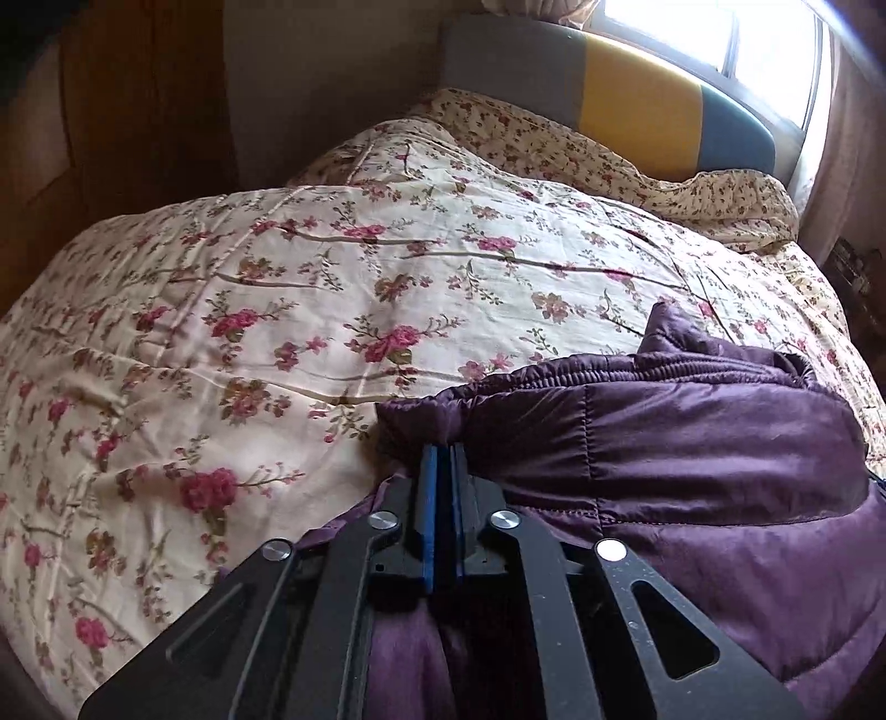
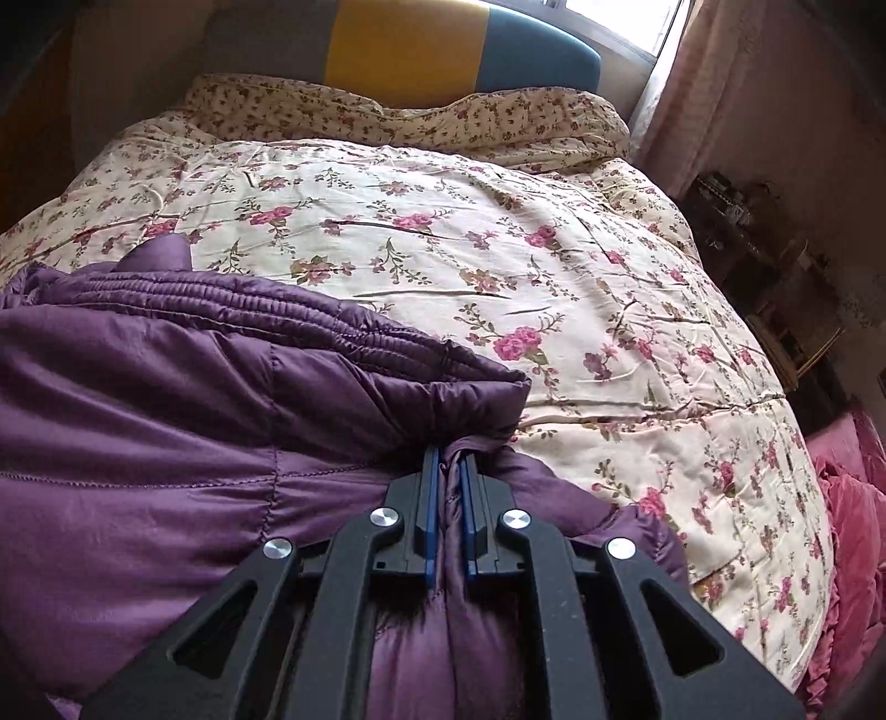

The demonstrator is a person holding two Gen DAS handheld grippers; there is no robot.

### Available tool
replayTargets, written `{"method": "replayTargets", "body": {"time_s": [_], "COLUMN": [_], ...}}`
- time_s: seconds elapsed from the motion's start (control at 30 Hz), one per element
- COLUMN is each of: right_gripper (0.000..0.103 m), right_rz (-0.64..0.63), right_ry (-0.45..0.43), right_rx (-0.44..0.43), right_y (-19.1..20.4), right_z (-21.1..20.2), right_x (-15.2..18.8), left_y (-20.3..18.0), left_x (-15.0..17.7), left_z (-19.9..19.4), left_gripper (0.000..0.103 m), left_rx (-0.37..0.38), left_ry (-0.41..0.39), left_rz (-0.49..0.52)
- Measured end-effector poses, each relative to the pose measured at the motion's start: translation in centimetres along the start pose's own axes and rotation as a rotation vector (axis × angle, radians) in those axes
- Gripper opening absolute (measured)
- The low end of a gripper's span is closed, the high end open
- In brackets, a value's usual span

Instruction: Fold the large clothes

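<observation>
A large purple quilted jacket (image 1: 692, 443) lies bunched on the near part of a bed, its gathered elastic hem turned toward the headboard. In the left wrist view my left gripper (image 1: 443, 446) pinches the jacket's left edge, blue pads nearly together on the fabric. In the right wrist view the jacket (image 2: 166, 387) fills the lower left, and my right gripper (image 2: 449, 451) is shut on a twisted fold at its right edge, with purple cloth showing between the pads. The part of the jacket under both grippers is hidden.
The bed carries a cream quilt with pink flowers (image 2: 498, 249), and a small-flowered cover (image 2: 443, 116) lies bunched by the grey, yellow and blue headboard (image 2: 404, 50). Pink ruffled fabric (image 2: 853, 498) hangs off the right side. A cluttered shelf (image 2: 775, 260) stands right, a wooden wardrobe (image 1: 111, 111) left.
</observation>
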State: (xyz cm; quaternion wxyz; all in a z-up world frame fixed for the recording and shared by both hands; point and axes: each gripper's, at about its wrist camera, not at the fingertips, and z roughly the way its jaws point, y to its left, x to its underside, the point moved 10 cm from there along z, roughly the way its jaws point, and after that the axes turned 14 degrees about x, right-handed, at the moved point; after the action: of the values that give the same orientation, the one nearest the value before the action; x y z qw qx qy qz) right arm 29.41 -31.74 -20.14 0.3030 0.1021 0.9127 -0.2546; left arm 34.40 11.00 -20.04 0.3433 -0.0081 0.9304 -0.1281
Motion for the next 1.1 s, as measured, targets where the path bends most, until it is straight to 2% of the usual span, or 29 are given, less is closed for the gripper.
{"method": "replayTargets", "body": {"time_s": [0.03,0.07,0.1,0.13,0.27,0.37,0.5,0.7,0.87,1.1], "right_gripper": [0.021,0.035,0.045,0.047,0.048,0.05,0.053,0.053,0.053,0.053], "right_rz": [0.007,0.022,0.032,0.039,0.042,0.029,-0.006,-0.068,-0.103,-0.121], "right_ry": [0.001,-0.001,-0.008,-0.019,-0.085,-0.14,-0.173,-0.21,-0.213,-0.199], "right_rx": [0.013,0.024,0.024,0.022,0.005,-0.066,-0.102,-0.039,0.01,0.026], "right_y": [-0.4,-0.9,-1.3,-1.5,-1.0,2.0,6.3,9.5,10.8,11.7], "right_z": [-0.2,-0.6,-1.0,-1.6,-5.2,-8.7,-10.6,-9.4,-7.8,-6.6], "right_x": [-0.2,-0.4,-0.6,-0.8,-1.9,-2.5,-2.6,-1.6,-0.8,-0.4], "left_y": [-0.1,-0.2,-0.3,-0.6,-2.9,-5.3,-8.0,-7.3,-7.0,-6.7], "left_x": [-0.3,-0.5,-0.7,-1.1,-1.7,-1.6,-0.9,1.2,2.1,2.4], "left_z": [-0.8,-1.5,-2.1,-3.4,-5.8,-6.5,-5.5,-2.3,-1.1,0.2], "left_gripper": [0.023,0.039,0.047,0.054,0.054,0.054,0.054,0.055,0.056,0.056], "left_rx": [0.002,0.012,0.024,0.041,0.093,0.144,0.171,0.146,0.145,0.137], "left_ry": [-0.013,-0.03,-0.05,-0.092,-0.148,-0.165,-0.147,-0.092,-0.104,-0.086], "left_rz": [-0.008,-0.02,-0.034,-0.051,-0.046,-0.033,0.006,0.011,0.01,-0.005]}}
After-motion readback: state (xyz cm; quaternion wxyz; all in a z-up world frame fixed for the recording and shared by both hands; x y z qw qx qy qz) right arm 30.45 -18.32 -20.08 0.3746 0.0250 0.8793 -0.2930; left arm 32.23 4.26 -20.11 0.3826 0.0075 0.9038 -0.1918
